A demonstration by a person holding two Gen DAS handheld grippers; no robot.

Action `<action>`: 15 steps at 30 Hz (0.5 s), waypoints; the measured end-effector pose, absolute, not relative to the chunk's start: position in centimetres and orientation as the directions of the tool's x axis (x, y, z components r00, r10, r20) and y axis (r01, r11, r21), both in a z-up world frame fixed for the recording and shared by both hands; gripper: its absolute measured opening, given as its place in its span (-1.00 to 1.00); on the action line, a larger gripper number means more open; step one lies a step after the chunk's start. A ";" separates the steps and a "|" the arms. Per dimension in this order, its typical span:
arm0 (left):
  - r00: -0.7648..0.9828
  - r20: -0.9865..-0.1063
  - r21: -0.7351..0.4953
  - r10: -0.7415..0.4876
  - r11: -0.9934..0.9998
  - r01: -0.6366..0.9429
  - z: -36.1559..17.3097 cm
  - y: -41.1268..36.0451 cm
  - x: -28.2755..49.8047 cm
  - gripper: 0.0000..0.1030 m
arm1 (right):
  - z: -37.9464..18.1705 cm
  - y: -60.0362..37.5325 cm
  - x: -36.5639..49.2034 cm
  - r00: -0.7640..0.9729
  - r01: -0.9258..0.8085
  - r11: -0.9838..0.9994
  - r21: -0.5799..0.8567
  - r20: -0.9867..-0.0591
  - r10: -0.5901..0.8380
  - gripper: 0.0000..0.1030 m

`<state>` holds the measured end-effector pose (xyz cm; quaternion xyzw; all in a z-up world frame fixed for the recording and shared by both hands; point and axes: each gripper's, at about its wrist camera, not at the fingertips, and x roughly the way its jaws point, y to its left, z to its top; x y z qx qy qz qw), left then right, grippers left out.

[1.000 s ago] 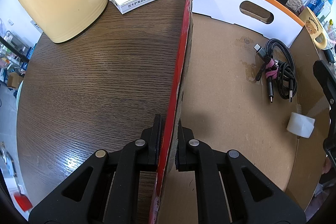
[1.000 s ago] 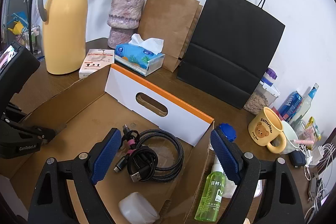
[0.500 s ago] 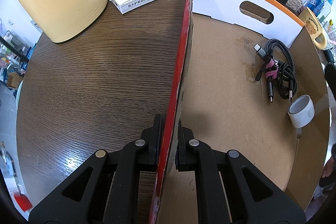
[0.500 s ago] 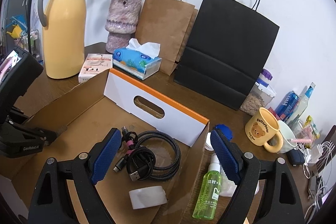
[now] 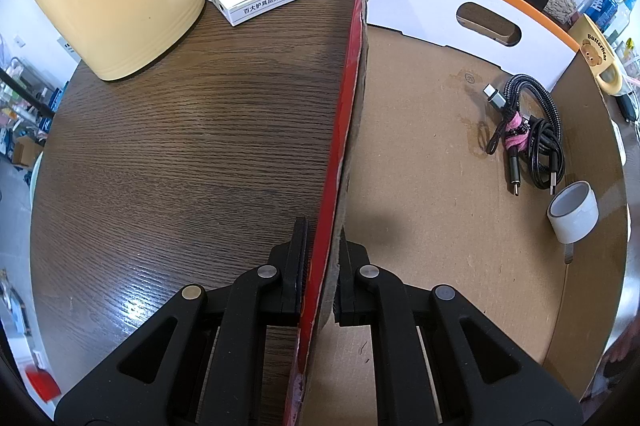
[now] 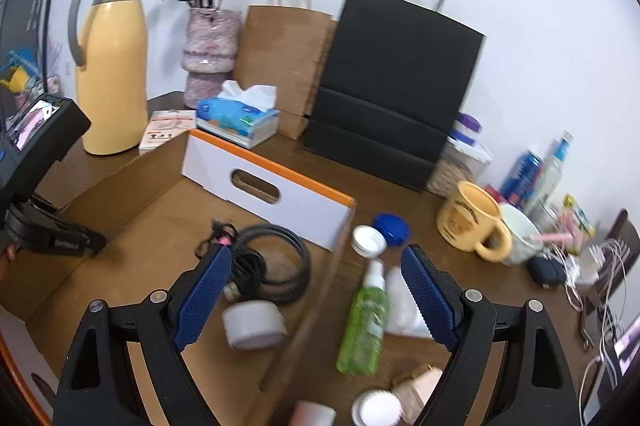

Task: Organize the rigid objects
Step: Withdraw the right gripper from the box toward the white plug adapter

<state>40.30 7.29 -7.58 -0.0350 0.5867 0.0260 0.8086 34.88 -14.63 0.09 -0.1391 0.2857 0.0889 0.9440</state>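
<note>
While the left hand-held gripper (image 5: pixel 320 266) is clenched on the cardboard box's side wall (image 5: pixel 352 74), the right hand-held gripper (image 6: pixel 316 302) hangs released, its blue pads wide apart with nothing between them. Inside the box lie a white tape roll (image 5: pixel 573 218) and a bundled cable (image 5: pixel 528 138); a green spray bottle (image 6: pixel 364 322) lies on the desk (image 5: pixel 180 146) just outside.
</note>
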 end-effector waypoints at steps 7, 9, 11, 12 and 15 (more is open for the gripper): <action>0.310 -0.951 -0.026 0.001 0.996 -0.083 -7.6 7.3 40.3 -0.89 | -0.5 -19.2 32.4 0.797 -0.170 0.969 -0.178 -0.603 0.029 0.76; 0.310 -0.951 -0.026 0.001 0.996 -0.083 -7.6 7.3 40.3 -0.89 | -1.0 -20.5 31.9 0.783 -0.151 0.974 -0.167 -0.622 0.014 0.76; 0.310 -0.951 -0.026 0.001 0.996 -0.083 -7.6 7.3 40.3 -0.89 | -1.5 -21.7 31.3 0.768 -0.135 0.978 -0.158 -0.640 0.003 0.76; 0.310 -0.951 -0.025 0.001 0.996 -0.082 -7.6 7.3 40.3 -0.89 | -1.8 -22.4 31.0 0.758 -0.127 0.981 -0.150 -0.652 -0.002 0.76; 0.310 -0.951 -0.025 0.001 0.996 -0.082 -7.6 7.3 40.3 -0.89 | -2.9 -24.0 30.4 0.728 -0.110 0.986 -0.123 -0.685 -0.004 0.76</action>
